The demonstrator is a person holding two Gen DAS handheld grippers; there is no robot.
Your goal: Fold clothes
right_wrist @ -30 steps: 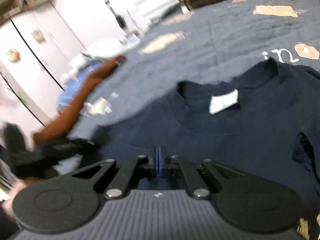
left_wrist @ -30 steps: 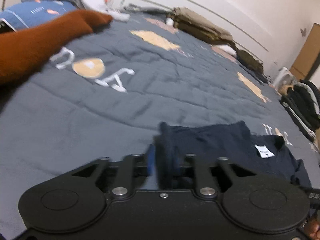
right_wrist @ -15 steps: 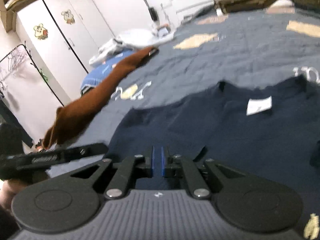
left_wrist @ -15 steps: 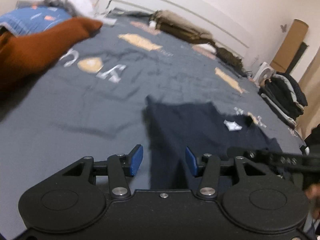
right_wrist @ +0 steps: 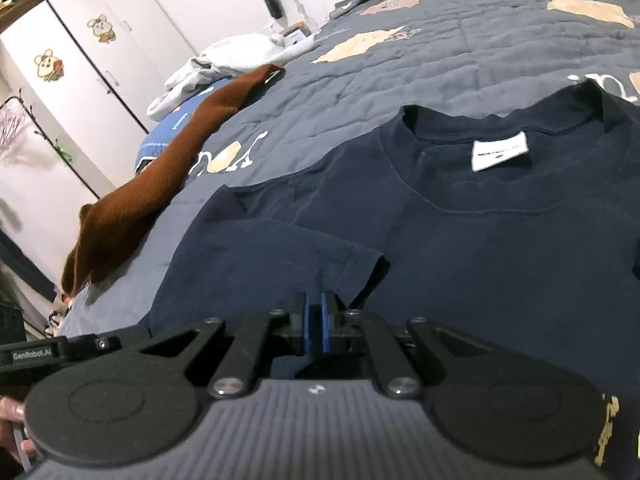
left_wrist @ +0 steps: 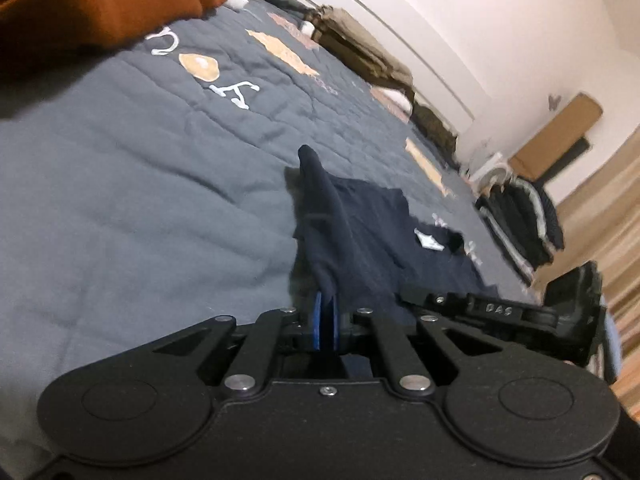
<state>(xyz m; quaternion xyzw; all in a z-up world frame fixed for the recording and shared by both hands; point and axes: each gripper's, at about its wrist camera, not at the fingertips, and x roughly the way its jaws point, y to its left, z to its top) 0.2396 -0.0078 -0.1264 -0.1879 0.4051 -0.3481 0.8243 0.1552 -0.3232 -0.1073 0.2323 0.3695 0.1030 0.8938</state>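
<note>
A navy t-shirt lies on the grey-blue quilt, collar and white label facing up, one sleeve folded inward. It also shows in the left wrist view. My left gripper is shut on the shirt's side edge, and a ridge of cloth rises from its pads. My right gripper is shut on the shirt fabric just below the folded sleeve. The right gripper's body shows in the left wrist view, close to my left one.
A rust-brown garment lies along the quilt's left side, near a blue pillow and white clothes. Folded khaki clothes sit by the far wall. A dark clothes pile lies off the bed. White wardrobes stand at left.
My left gripper let go of the shirt, opened, then shut again on its side edge. My right gripper stayed shut and moved closer over the shirt.
</note>
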